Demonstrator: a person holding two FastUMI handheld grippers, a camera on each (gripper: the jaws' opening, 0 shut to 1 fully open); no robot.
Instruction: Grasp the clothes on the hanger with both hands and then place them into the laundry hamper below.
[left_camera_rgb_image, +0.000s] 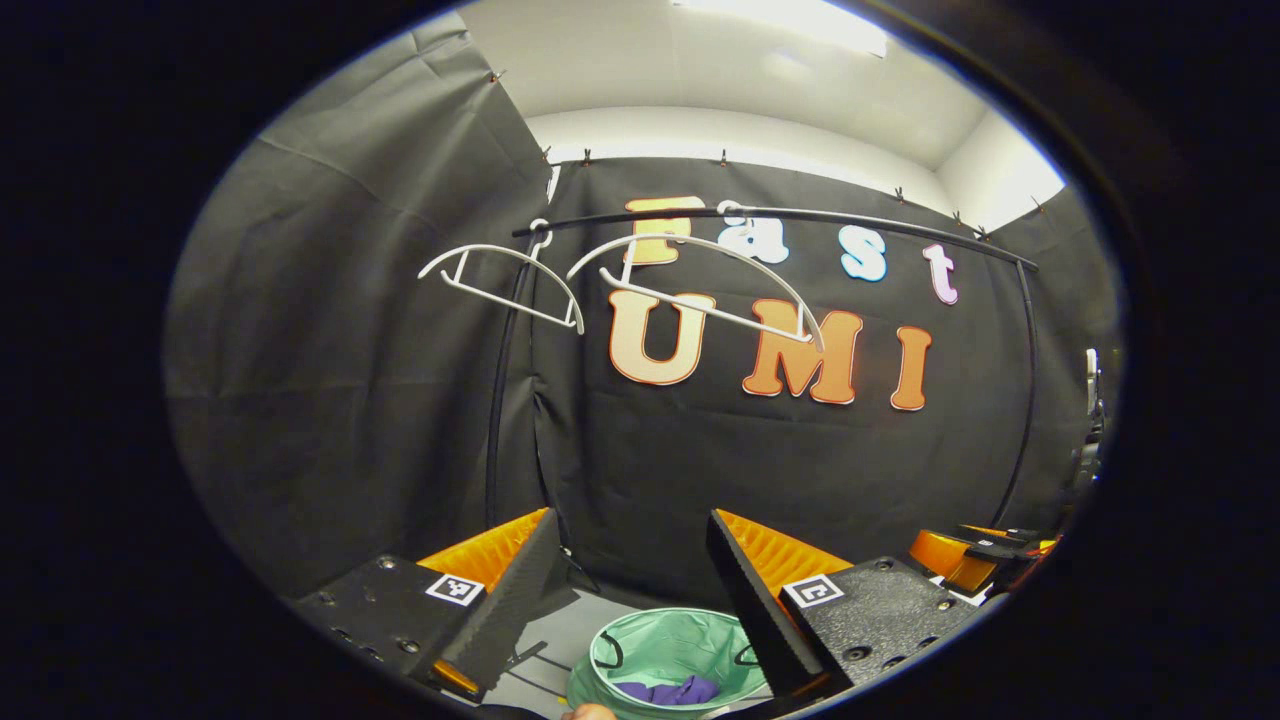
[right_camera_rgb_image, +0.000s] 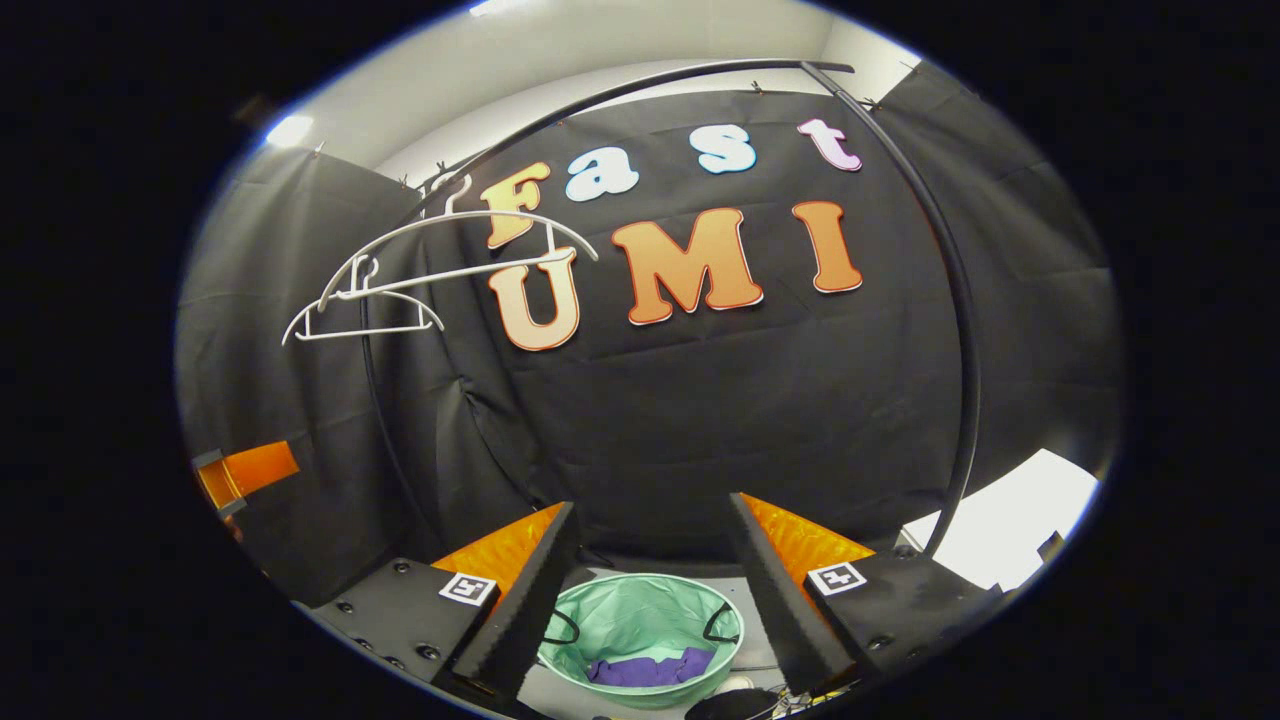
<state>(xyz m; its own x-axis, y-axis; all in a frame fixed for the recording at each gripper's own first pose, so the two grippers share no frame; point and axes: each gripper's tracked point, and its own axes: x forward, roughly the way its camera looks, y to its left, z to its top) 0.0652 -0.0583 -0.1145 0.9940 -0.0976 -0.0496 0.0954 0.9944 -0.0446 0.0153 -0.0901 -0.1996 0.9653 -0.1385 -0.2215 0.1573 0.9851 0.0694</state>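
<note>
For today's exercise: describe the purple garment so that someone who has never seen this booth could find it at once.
Start at the black garment rail arching in front of the cloth wall, then look down to the floor beneath it, where a round green laundry hamper with black loop handles stands open. The purple garment lies crumpled at its bottom. It is the only clothing there; both white hangers on the rail hang bare.

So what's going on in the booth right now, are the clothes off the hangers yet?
Looks that way. Two white hangers hang bare on the black rail, and a purple garment lies in the green laundry hamper below. The left gripper and right gripper are both open, holding nothing, poised above the hamper. The right gripper also shows at the right edge of the left gripper view.
</note>
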